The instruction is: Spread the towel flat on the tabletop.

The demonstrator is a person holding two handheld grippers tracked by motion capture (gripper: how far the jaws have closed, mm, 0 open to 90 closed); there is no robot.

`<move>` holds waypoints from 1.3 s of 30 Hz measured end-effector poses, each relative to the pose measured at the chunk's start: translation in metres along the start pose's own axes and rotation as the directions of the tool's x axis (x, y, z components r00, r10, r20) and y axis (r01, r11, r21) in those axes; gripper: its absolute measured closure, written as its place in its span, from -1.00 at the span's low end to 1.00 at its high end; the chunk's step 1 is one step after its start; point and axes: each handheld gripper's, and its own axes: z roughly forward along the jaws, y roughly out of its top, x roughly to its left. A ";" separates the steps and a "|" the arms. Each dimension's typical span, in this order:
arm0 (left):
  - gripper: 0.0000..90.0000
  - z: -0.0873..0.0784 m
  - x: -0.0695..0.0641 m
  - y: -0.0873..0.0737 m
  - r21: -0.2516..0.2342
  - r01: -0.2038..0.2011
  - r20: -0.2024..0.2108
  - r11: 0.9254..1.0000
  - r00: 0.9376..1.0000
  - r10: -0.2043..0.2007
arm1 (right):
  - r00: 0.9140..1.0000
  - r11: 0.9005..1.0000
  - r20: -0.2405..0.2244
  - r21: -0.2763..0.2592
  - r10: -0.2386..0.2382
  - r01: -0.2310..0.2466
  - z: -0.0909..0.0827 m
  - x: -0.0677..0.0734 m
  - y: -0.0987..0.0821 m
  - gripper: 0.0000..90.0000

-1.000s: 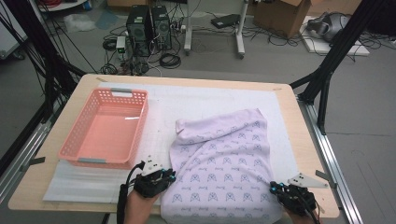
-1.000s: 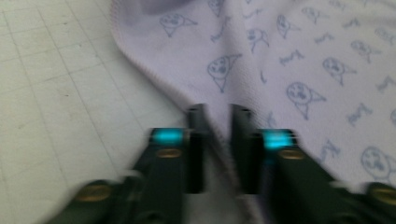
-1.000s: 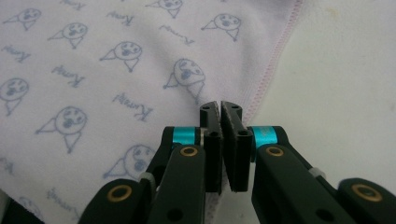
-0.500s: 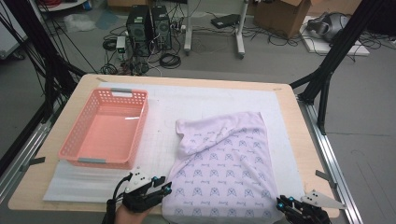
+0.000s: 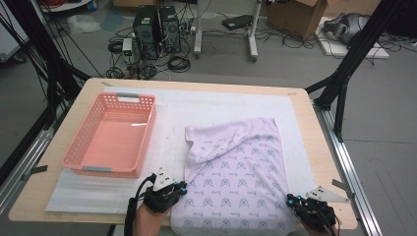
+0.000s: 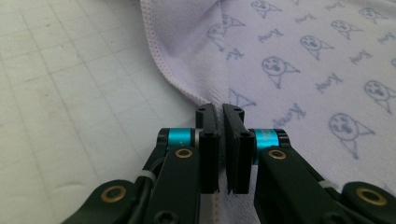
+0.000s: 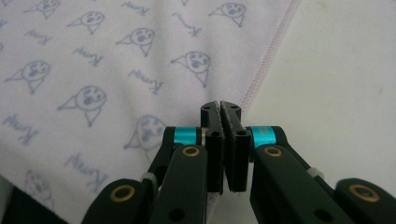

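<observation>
A pale lilac cloth (image 5: 236,182) printed with small blue faces lies spread on the white mat, its far left corner folded over. My left gripper (image 5: 180,190) sits at the cloth's near left edge. In the left gripper view the jaws have just closed, and my left gripper (image 6: 220,109) is shut on the pink-stitched hem of the cloth (image 6: 303,56). My right gripper (image 5: 295,202) is at the near right corner. Its jaws have also just closed, and my right gripper (image 7: 221,106) is pinching the hem of the cloth (image 7: 93,70).
An empty pink plastic basket (image 5: 74,147) stands on the left of the white mat (image 5: 167,123). The wooden table's front edge (image 5: 64,216) runs just under both hands. Metal rails flank the table, and computers and cables lie on the floor beyond it.
Half a second ago both grippers sat slightly back toward the table's front edge. Now both are forward again on the cloth's near corners. The cloth lies much as before.
</observation>
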 end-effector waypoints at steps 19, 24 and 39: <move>0.16 -0.023 0.009 -0.008 -0.105 0.071 0.035 0.992 0.997 -0.068 | 0.999 0.998 -0.024 -0.054 0.025 -0.026 -0.022 0.007 -0.007 0.27; 0.14 -0.019 0.020 -0.001 -0.130 0.092 0.040 0.987 0.995 -0.088 | 1.000 1.000 0.017 -0.020 0.024 -0.024 0.004 0.001 0.006 0.31; 0.06 0.022 0.046 0.039 -0.111 0.093 0.074 0.989 0.994 -0.085 | 1.000 1.000 -0.010 -0.003 -0.001 0.001 -0.008 -0.023 0.004 0.37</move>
